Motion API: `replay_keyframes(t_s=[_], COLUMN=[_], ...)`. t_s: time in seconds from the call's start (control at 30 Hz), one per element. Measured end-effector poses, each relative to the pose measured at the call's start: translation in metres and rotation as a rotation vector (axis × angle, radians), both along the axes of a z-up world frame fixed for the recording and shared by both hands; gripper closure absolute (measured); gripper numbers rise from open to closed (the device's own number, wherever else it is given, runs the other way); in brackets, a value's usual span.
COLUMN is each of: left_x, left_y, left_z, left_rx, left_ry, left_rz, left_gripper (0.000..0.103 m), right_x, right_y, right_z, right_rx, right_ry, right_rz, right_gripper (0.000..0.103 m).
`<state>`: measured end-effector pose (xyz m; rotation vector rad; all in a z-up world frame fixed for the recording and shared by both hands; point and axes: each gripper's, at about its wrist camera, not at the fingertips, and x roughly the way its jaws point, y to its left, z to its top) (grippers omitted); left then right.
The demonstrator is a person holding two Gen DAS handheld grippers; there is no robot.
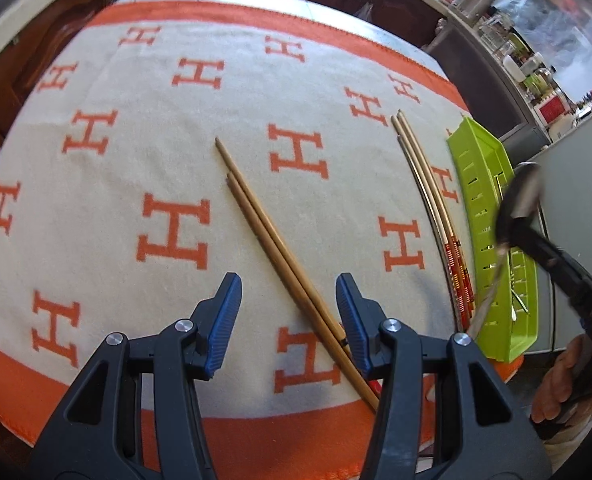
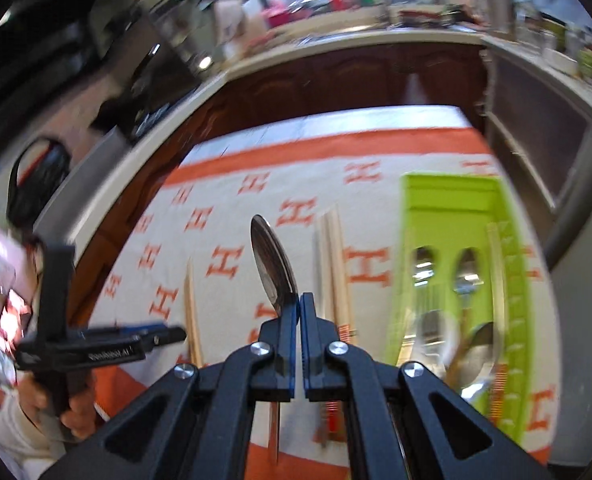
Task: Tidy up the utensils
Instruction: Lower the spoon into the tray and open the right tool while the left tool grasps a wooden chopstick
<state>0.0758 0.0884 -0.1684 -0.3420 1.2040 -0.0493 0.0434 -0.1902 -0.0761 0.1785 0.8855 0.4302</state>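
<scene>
My left gripper hangs open over a pair of plain wooden chopsticks that lie slantwise on the cloth; its blue pads stand on either side of them without pressing. My right gripper is shut on the neck of a metal spoon, held above the cloth with the bowl pointing away. In the left wrist view that spoon shows blurred over the green tray. The tray holds several spoons.
A second set of chopsticks with red patterned ends lies just left of the tray. The table wears a cream cloth with orange H marks and an orange border. Dark cabinets and a cluttered counter run behind. A hand grips the right tool.
</scene>
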Motion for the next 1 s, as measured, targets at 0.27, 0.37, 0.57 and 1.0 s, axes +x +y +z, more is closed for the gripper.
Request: replay_keyframes(t_s=[0.27, 0.37, 0.57, 1.0], left_x=[0.002, 0.004, 0.01, 0.028], left_y=[-0.002, -0.005, -0.015, -0.035], left_z=[-0.014, -0.018, -0.019, -0.019], left_rx=[-0.01, -0.011, 0.042, 0.078], left_ry=[0.091, 0.114, 0.113, 0.101], left_rz=[0.081, 0.09, 0.095, 0.068], left_gripper=[0.085, 0.089, 0.094, 0.099], right_x=[-0.005, -0.012, -0.025, 0.0], right_y=[-0.069, -0.088, -0.11, -0.107], right_z=[0.032, 0.046, 0.071, 0.041], right_rx=[0.125, 0.164, 0.178, -0.096], right_ry=[-0.06, -0.094, -0.148, -0.049], right_rz=[-0.134, -0.154, -0.182, -0.244], right_gripper=[0.101, 0.101, 0.101, 0.101])
